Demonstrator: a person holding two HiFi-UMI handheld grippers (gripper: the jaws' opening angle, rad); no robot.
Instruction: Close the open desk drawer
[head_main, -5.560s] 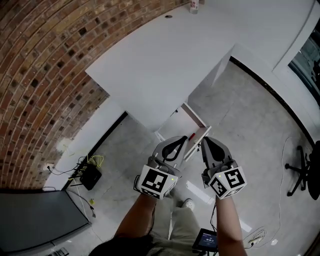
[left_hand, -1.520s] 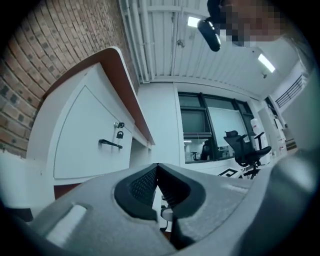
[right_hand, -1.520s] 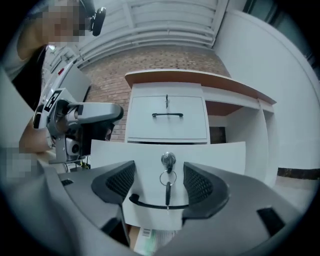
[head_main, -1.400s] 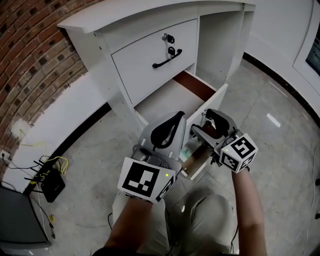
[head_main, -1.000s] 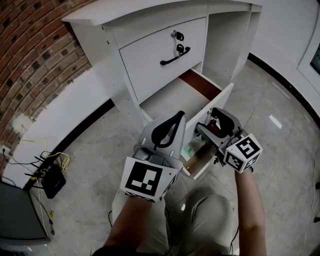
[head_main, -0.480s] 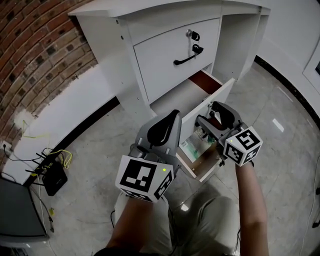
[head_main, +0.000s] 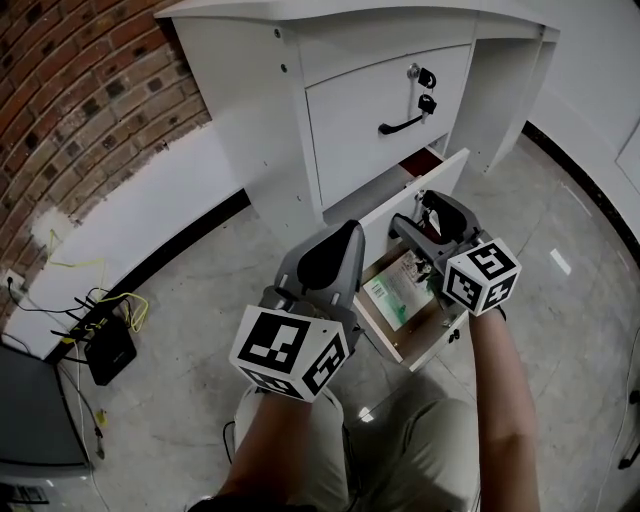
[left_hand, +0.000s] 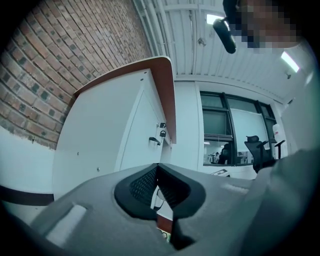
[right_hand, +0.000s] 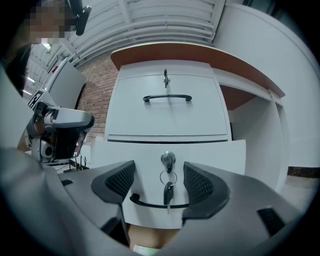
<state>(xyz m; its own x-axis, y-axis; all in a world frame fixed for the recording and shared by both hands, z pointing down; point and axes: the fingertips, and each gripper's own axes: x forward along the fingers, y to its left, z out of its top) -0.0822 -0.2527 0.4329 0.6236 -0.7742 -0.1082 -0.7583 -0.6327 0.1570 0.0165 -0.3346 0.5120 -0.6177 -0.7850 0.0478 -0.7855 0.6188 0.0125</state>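
The white desk (head_main: 260, 110) has a shut top drawer (head_main: 370, 110) with a black handle and keys. Below it a second drawer's white front (head_main: 400, 205) stands out only a little. My right gripper (head_main: 422, 215) is open right at that front. In the right gripper view its jaws flank the lock, the hanging key (right_hand: 168, 192) and the black handle (right_hand: 150, 203); touch is unclear. Lower down, a bottom drawer (head_main: 420, 350) is pulled far out, with green paper (head_main: 392, 292) inside. My left gripper (head_main: 350, 232) hovers shut and empty to the left.
A brick wall (head_main: 70, 90) with a white ledge (head_main: 150, 215) runs left of the desk. Cables and a black box (head_main: 108, 340) lie on the grey floor at the left. The person's knees are just under the bottom drawer. An office chair (left_hand: 260, 150) stands far off.
The second drawer has slid in: its interior showed wide a second ago and is now nearly hidden. My right gripper has followed its front toward the desk. The left gripper kept its place.
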